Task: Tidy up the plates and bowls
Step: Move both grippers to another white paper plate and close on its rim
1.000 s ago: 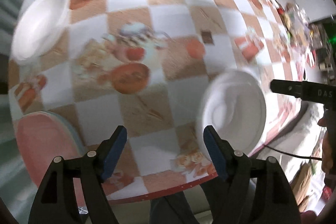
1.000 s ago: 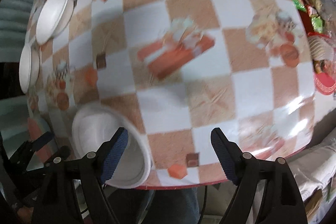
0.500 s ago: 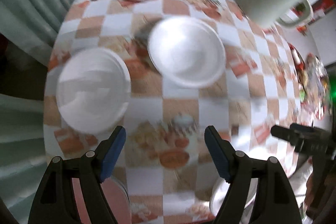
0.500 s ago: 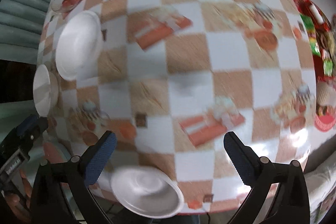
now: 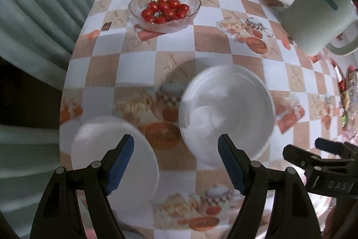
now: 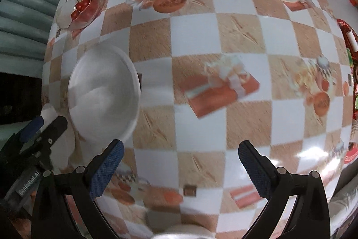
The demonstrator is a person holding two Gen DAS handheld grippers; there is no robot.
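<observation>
While both tools hang above the bench [image 5: 138, 59] with nothing between their fingers, the white dishes lie spread out, as things not yet gathered would. The left tool [image 5: 175, 159], jaws wide apart, sits low in its frame between a white bowl [image 5: 226, 115] at center right and a second white dish [image 5: 114, 160] at lower left; that one is blurred, so plate or bowl is hard to say. The right tool [image 6: 179, 165] is likewise open and empty, over bare checked cloth, with the bowl [image 6: 104, 95] at its left. Only the left view shows the tomato bowl [image 5: 164, 8] clearly, at the upper center. Only the right view catches a pale rim [image 6: 181, 233] at the bottom edge, possibly another dish.
</observation>
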